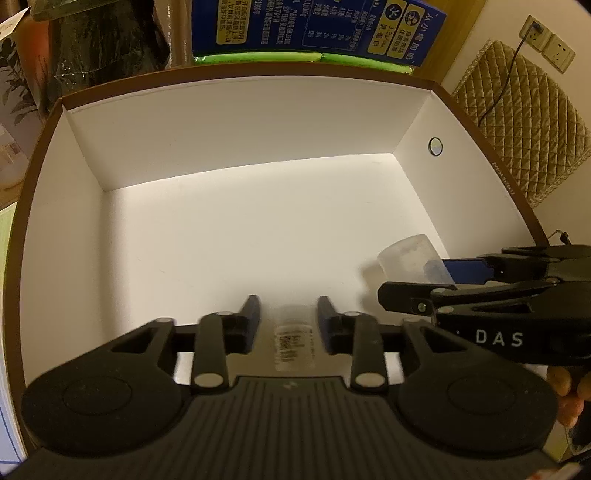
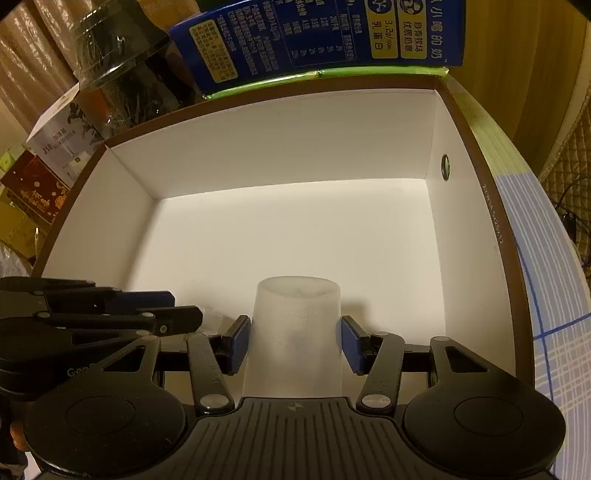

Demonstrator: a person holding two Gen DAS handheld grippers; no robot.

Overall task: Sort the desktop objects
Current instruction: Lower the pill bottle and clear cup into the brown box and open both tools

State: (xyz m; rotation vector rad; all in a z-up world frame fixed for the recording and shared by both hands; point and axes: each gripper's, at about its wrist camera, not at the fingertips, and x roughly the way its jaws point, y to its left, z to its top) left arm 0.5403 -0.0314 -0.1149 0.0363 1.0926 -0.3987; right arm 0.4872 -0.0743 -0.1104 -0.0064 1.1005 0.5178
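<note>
Both grippers reach down into a white box with a brown rim (image 1: 236,122) (image 2: 280,140). Between the blue pads of my left gripper (image 1: 288,301) lies a small clear item with a barcode label (image 1: 293,343), blurred; slim gaps show at both pads, so the gripper is open. My right gripper (image 2: 295,321) is shut on a translucent plastic cup (image 2: 297,332), which stands upside down on the box floor near the right wall. The cup (image 1: 406,254) and the right gripper (image 1: 424,280) also show from the side in the left wrist view. The left gripper (image 2: 186,308) enters the right wrist view from the left.
A blue milk carton (image 1: 314,26) (image 2: 325,33) and a dark plastic-wrapped container (image 2: 122,59) stand behind the box. Printed cartons (image 2: 62,147) are stacked at its left. A blue-checked cloth (image 2: 554,295) lies to the right, with a quilted cover (image 1: 517,122) and wall sockets (image 1: 546,40) beyond.
</note>
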